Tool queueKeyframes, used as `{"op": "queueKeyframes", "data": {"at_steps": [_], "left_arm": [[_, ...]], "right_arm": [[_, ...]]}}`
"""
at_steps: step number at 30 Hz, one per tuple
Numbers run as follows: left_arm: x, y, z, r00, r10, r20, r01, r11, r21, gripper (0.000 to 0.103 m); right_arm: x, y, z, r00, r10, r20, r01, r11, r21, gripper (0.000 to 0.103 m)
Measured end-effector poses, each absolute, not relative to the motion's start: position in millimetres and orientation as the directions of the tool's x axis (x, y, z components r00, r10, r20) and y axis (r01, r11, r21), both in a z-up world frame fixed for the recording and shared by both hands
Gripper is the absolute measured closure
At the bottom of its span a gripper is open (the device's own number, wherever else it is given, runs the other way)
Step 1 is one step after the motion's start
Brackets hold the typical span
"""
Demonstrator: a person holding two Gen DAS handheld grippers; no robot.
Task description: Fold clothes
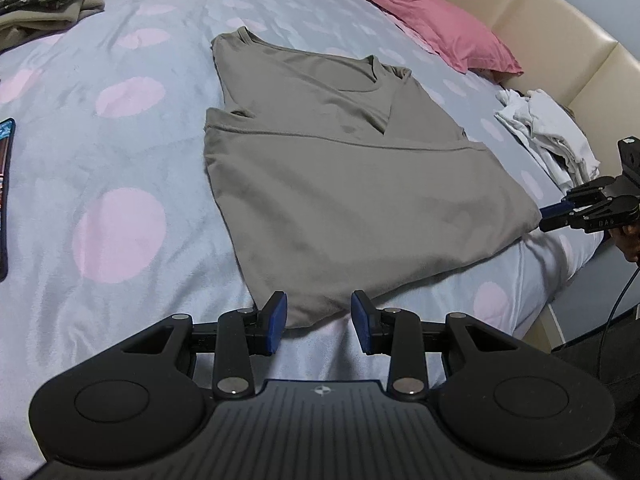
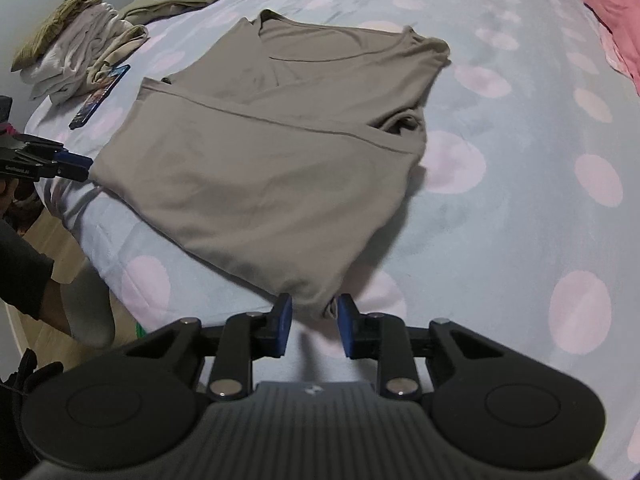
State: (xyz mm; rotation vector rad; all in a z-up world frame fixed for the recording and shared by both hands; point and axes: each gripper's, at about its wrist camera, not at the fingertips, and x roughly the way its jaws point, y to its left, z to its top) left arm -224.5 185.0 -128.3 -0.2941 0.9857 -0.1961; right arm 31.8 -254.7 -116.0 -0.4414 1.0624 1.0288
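Left tongs (image 1: 319, 322) and right tongs (image 2: 314, 326) stand partly open, gripping nothing, at the near corners of a half-folded shirt (image 1: 340, 184) on the bed's (image 1: 120, 152) near edge.

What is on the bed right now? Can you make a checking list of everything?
Surface: bed cover, pale blue with pink dots, slightly wrinkled.
Job's things: grey-brown shirt, lying flat, sleeves folded in.
Clutter: white clothes pile, pink pillow, phone, heap of clothes at the bed edge.
Grippers: left gripper and right gripper each sit at a near corner of the shirt, jaws apart around the fabric, not pressing it.
Cables: one dark cable hangs beside the bed.
Surroundings: cream padded headboard, wooden floor.
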Motion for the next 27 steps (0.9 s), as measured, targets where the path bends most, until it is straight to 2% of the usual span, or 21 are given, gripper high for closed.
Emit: {"op": "queueKeyframes", "data": {"at_steps": [3, 4, 5, 6, 15, 17, 18, 23, 24, 25, 27], "left_arm": [[-223, 186, -133, 0.538, -0.296, -0.789, 0.027, 0.942, -0.335, 0.071], [-223, 187, -134, 0.537, -0.298, -0.789, 0.027, 0.941, -0.337, 0.071], [-223, 187, -135, 0.536, -0.299, -0.789, 0.027, 0.941, -0.338, 0.071], [-223, 187, -135, 0.537, -0.300, -0.789, 0.029, 0.941, -0.338, 0.071], [-223, 189, -138, 0.552, -0.313, -0.772, 0.059, 0.939, -0.339, 0.071], [-222, 190, -139, 0.548, -0.306, -0.779, 0.054, 0.942, -0.332, 0.075], [-222, 191, -140, 0.544, -0.301, -0.783, 0.050, 0.944, -0.327, 0.081], [-230, 200, -129, 0.562, -0.249, -0.789, -0.030, 0.947, -0.319, 0.082], [-232, 199, -126, 0.566, -0.235, -0.790, -0.034, 0.951, -0.307, 0.078], [-234, 199, -125, 0.568, -0.226, -0.791, -0.043, 0.952, -0.303, 0.067], [-237, 199, -125, 0.569, -0.222, -0.792, -0.062, 0.949, -0.310, 0.053]], "right_arm": [[29, -251, -124, 0.113, 0.465, -0.878, -0.863, 0.485, 0.145, 0.074], [28, -250, -127, 0.110, 0.461, -0.881, -0.863, 0.484, 0.146, 0.078], [28, -249, -132, 0.102, 0.453, -0.886, -0.864, 0.482, 0.147, 0.090], [27, -248, -135, 0.094, 0.439, -0.894, -0.863, 0.484, 0.147, 0.094], [41, -258, -133, 0.068, 0.490, -0.869, -0.803, 0.544, 0.244, 0.095], [41, -258, -135, 0.064, 0.493, -0.868, -0.798, 0.548, 0.252, 0.095], [41, -258, -135, 0.062, 0.491, -0.869, -0.797, 0.548, 0.252, 0.095], [40, -260, -134, 0.050, 0.488, -0.872, -0.801, 0.541, 0.257, 0.095], [40, -259, -135, 0.050, 0.487, -0.872, -0.801, 0.541, 0.256, 0.095], [39, -259, -135, 0.049, 0.485, -0.873, -0.802, 0.540, 0.255, 0.095], [39, -259, -136, 0.048, 0.483, -0.875, -0.804, 0.539, 0.253, 0.095]]}}
